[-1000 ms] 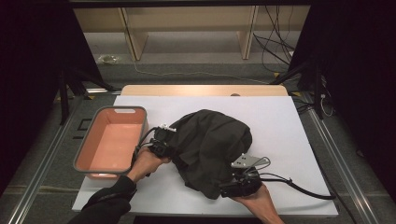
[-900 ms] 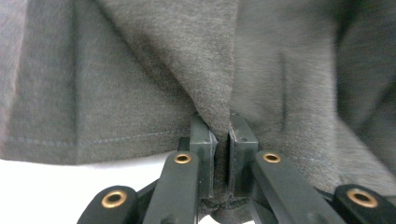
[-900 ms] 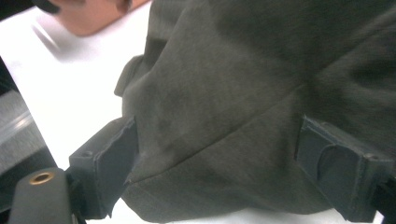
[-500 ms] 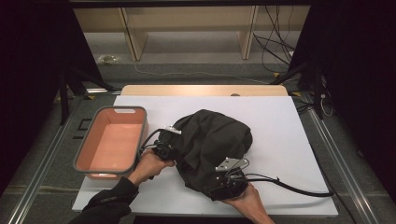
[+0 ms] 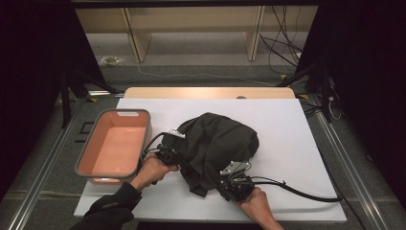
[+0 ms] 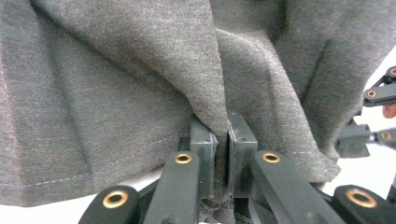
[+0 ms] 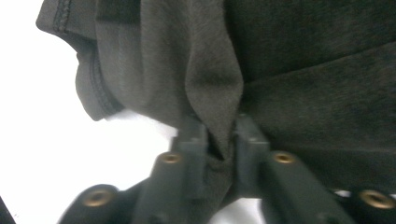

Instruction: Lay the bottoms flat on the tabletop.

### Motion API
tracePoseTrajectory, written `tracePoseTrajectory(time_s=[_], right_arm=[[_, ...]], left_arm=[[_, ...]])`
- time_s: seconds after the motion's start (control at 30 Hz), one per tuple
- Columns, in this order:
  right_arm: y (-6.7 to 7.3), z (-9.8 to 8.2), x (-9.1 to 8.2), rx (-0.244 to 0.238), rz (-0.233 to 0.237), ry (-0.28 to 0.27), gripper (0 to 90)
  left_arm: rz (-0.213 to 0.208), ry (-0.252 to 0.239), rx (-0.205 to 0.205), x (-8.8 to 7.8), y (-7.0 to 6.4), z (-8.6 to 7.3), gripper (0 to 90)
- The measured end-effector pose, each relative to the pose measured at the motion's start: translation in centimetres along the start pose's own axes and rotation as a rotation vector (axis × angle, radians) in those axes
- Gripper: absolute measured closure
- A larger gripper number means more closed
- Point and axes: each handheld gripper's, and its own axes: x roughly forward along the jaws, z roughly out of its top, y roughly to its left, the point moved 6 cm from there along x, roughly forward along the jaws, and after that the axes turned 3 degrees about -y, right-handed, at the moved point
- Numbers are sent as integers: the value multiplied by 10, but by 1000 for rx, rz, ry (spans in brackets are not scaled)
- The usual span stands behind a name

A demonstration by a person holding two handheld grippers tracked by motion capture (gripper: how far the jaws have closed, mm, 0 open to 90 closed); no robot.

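Observation:
A dark grey garment [image 5: 215, 143] lies bunched in the middle of the white table [image 5: 287, 124]. My left gripper [image 5: 167, 154] is at the garment's left edge, shut on a fold of the cloth [image 6: 205, 93] that rises between its pads. My right gripper [image 5: 229, 188] is at the garment's near edge; its jaws have just been closing and now pinch a ridge of the fabric [image 7: 215, 93]. Both hands rest on the table behind their grippers.
A salmon-coloured bin [image 5: 115, 143] with a grey rim stands at the table's left, close to my left hand. The right gripper's cable [image 5: 306, 191] trails to the right across the table. Shelving and cables lie on the floor beyond the far edge.
My right gripper has slid left along the garment's near edge and dropped onto it. The left hand and gripper have stayed where they were.

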Motion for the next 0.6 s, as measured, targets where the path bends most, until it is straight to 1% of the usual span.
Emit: tracePoseTrajectory(time_s=[0.07, 0.1, 0.13, 0.2, 0.23, 0.3, 0.4, 0.47, 0.57, 0.6], right_arm=[[-4, 0, -3, -10, -14, 26, 847], [-6, 1, -5, -11, -24, 27, 853], [-9, 2, -8, -8, -33, 26, 855], [-19, 4, -16, -2, -69, 11, 858], [-28, 6, -22, 11, -94, -5, 859], [-42, 8, -33, 38, -129, -34, 861], [-66, 6, -48, 83, -177, -65, 861], [-80, 4, -55, 103, -211, -77, 862], [-97, -1, -63, 127, -254, -81, 861], [-103, -3, -65, 136, -267, -84, 861]], left_arm=[[-8, -8, -1, -3, -3, 1, 833], [-13, -7, 10, -6, -4, 2, 833], [-18, -15, 8, -7, -6, 3, 833], [-34, -18, 19, -10, -11, 4, 833], [-39, -19, 18, -10, -13, 4, 833], [-58, -18, 26, -10, -21, 4, 833], [-97, -17, 43, -9, -35, 5, 833], [-119, -11, 57, -7, -46, 5, 832], [-138, -2, 80, -1, -62, 4, 832], [-149, 1, 79, 1, -67, 4, 832]])
